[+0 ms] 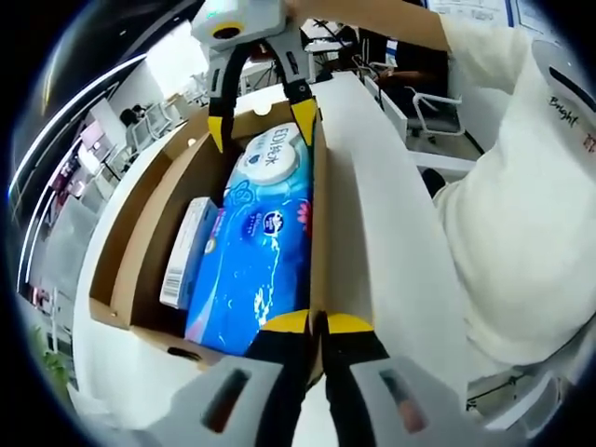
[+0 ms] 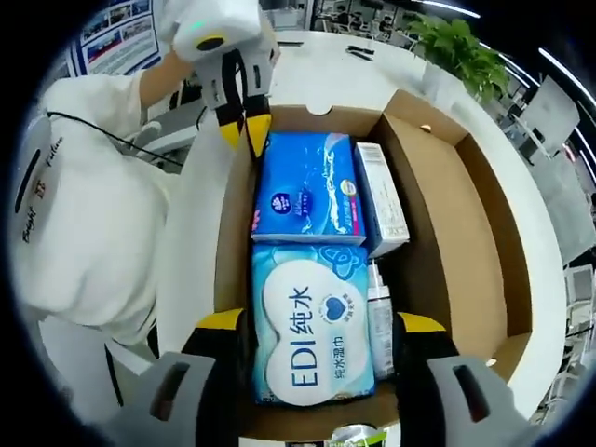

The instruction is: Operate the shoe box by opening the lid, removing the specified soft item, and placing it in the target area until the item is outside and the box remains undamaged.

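Left gripper [image 1: 317,323]: jaws pressed together on the near side wall of the shoe box [image 1: 149,200], pinching the cardboard edge, apparently to steady the box. In the right gripper view the same gripper shows at the far end of the box, jaws closed on the rim. The box lies open on a white table [image 1: 372,214]; the lid flap stands off to one side. Inside, going left to right in the right gripper view: a blue pack of tissues [image 2: 305,186] at the far end, a pack of wet wipes [image 2: 310,321] at the near end with a white label, then a slim white carton [image 2: 382,197] and a small bottle [image 2: 377,317] along the pack's right edge. Right gripper [image 2: 317,326]: jaws spread wide, straddling the wet wipes across the pack's short width, one tip on each side; whether the tips touch the pack I cannot tell. The pack's long axis runs along the box, in line with the gripper's forward view. The right gripper is the nearer one to the wipes; the left is occupied with the wall. Judgement: lid step done, item not yet out; next move is to close on the pack and lift straight up, clear of the bottle.
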Available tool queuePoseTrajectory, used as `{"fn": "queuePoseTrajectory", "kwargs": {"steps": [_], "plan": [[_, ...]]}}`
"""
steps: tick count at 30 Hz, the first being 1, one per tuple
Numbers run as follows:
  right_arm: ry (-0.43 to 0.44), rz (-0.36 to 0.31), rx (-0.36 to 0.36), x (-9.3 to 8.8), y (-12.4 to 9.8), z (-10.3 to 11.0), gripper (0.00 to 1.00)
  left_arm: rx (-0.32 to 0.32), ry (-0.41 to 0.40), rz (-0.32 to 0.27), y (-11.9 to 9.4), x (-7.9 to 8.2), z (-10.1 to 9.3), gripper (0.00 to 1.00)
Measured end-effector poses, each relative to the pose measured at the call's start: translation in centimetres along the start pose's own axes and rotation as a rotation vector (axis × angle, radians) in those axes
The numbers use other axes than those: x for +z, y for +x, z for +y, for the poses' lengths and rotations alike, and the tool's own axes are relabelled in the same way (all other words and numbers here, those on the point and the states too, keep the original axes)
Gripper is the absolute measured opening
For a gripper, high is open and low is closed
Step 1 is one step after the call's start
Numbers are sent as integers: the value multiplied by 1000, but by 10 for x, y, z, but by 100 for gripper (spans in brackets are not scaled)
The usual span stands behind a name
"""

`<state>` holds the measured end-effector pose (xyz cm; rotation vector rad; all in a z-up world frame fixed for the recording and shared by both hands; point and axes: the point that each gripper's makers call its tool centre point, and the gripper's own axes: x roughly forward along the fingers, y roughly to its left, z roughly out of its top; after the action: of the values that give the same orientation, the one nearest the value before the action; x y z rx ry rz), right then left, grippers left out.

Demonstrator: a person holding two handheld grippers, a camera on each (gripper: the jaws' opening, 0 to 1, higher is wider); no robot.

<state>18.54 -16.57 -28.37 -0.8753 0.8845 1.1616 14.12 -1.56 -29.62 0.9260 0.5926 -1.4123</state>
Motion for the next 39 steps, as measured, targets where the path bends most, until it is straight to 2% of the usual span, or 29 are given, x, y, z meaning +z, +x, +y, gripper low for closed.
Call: {"fn": "queuePoseTrajectory", "kwargs": {"steps": [6,11,14,16,23,25,27,32,39], "plan": [[2,18,36,2,4,7,66,-2,5,1,0,-1,2,3],[16,74,48,-3,15,13,65,-6,3,1,0,-1,4,3],[-7,71,45,-2,20,14,66,-6,7,-1,0,-1,4,3],[20,79,63,-3,23,16,66,-8,1,1,0,-2,5,3],[25,100,71,-8,31,9,68,-4,-2,-1,0,-3,7,3],[16,113,78,-9,33,11,66,-3,-1,0,0,-3,7,3],[5,127,83,-10,36,4,65,-3,0,0,0,-3,7,3],[-22,122,82,-8,36,7,63,3,9,-6,0,-3,7,3],[0,152,72,-14,40,10,63,9,13,-6,0,-2,6,3]]}}
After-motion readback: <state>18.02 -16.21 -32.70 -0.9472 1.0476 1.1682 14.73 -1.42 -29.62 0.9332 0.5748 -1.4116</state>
